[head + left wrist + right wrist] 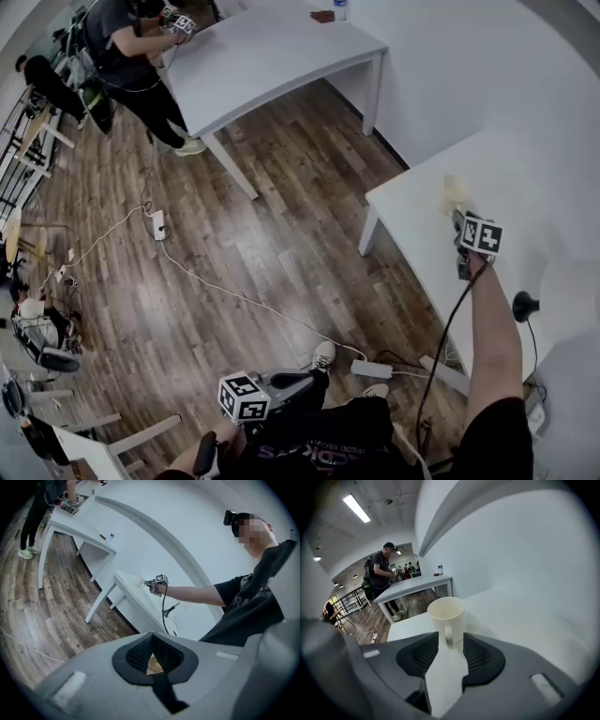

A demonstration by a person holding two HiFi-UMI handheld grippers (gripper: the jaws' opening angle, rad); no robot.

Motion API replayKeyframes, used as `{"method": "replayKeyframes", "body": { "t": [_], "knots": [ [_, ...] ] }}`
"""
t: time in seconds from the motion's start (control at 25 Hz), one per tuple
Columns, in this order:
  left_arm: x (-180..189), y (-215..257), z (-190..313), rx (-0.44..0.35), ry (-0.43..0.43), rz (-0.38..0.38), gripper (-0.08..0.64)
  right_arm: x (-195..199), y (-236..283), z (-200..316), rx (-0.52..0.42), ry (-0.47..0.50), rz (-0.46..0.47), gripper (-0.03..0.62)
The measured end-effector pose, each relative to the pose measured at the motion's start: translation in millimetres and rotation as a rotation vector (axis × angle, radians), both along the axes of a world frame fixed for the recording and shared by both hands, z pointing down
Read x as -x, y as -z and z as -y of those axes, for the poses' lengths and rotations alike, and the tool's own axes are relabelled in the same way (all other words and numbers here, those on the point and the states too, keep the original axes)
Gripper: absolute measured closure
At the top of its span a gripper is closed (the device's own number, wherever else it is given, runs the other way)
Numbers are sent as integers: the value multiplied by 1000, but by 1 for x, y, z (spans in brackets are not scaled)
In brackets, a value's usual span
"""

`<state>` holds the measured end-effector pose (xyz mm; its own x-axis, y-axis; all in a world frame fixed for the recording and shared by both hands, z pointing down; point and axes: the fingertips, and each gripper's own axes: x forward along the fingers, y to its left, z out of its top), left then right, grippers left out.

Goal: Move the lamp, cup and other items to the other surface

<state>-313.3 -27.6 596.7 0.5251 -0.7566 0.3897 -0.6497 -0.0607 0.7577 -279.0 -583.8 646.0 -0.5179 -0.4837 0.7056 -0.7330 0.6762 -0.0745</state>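
A cream cup (446,616) stands upright on the near white table (520,620), its handle turned toward me. My right gripper (451,641) is open, and the handle sits between the fingertips without the pads pressing on it. From the head view the right gripper (459,223) reaches just short of the cup (455,192). A black lamp (523,305) stands further back on the same table, its cord trailing off. My left gripper (305,382) hangs low by my body, over the floor. Its tips (151,641) meet with nothing held.
A second white table (272,56) stands across the room with a small dark item (322,16) and a bottle (340,9) on it; a person works at its far end. Power strips (157,225) (371,368) and a cable lie on the wood floor.
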Motion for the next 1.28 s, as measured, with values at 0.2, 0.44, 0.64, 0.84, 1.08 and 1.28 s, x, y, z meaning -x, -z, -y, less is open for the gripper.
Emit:
{"method": "replayKeyframes", "body": {
  "t": [0.2, 0.44, 0.64, 0.84, 1.08, 1.28],
  "knots": [
    [19, 1, -23, 18, 106, 23, 557, 18, -8, 15, -5, 24, -34, 418],
    [25, -2, -38, 25, 154, 31, 557, 28, -13, 12, -12, 38, -28, 532],
    [32, 3, -43, 17, 185, 21, 557, 29, -9, 4, -21, 1, -21, 537],
    [38, 8, -40, -6, 165, 20, 557, 20, -7, -15, -38, -36, -7, 538],
    [43, 18, -27, -26, 92, -4, 557, 6, 12, -43, -50, -78, 80, 538],
    [44, 28, -7, -49, -33, -30, 557, -13, 42, -78, -71, -80, 145, 538]
  ]
}}
